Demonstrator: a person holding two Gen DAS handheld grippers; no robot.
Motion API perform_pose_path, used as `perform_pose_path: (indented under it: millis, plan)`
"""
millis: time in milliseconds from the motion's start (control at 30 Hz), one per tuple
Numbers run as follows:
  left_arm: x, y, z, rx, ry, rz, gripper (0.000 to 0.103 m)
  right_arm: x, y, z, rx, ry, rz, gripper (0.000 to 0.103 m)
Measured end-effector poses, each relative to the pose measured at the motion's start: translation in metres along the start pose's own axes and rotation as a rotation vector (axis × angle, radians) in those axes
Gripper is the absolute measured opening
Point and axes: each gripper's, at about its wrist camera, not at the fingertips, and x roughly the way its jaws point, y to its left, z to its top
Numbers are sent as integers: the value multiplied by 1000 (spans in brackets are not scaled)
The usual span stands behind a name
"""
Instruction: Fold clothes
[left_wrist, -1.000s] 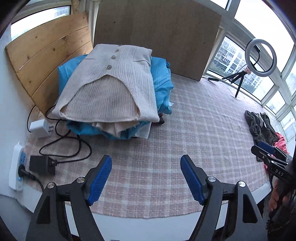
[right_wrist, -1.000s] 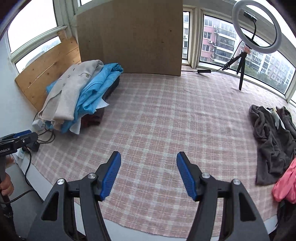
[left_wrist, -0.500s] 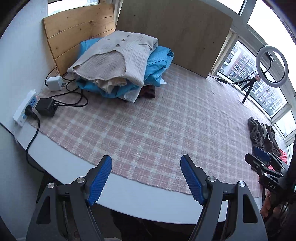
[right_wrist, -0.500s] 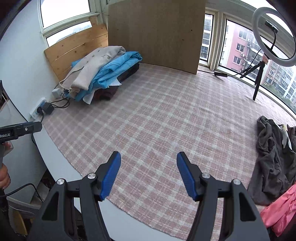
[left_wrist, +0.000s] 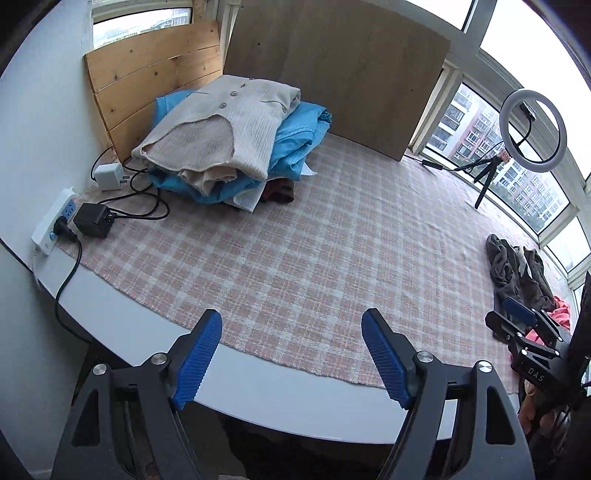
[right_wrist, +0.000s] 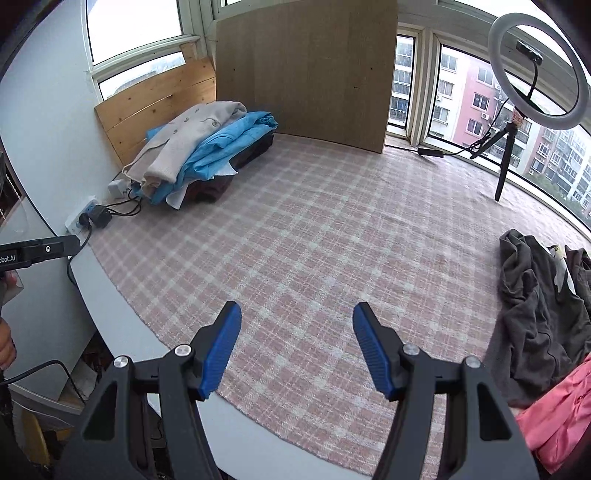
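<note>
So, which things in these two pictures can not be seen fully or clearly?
- Dark garment under the folded stack: both views, covered by the blue garment and beige cardigan.
- Pink garment: right wrist view, cut by the frame edge; left wrist view, mostly behind the right gripper.
- Grey garment: crumpled, its type unclear.
- Power strip markings: too small.

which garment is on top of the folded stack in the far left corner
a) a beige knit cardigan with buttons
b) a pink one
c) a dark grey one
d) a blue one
a: the beige knit cardigan with its buttons lies uppermost on the stack, over the blue garment; the dark grey garment and the pink garment lie unfolded at the right side of the table.
</note>
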Motion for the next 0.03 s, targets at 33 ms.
perform_pose_path:
  millis: [33]
  plan:
    - [-3,-1,0,6,-19,-7,76,0,-2,-1,2,1,-1,62]
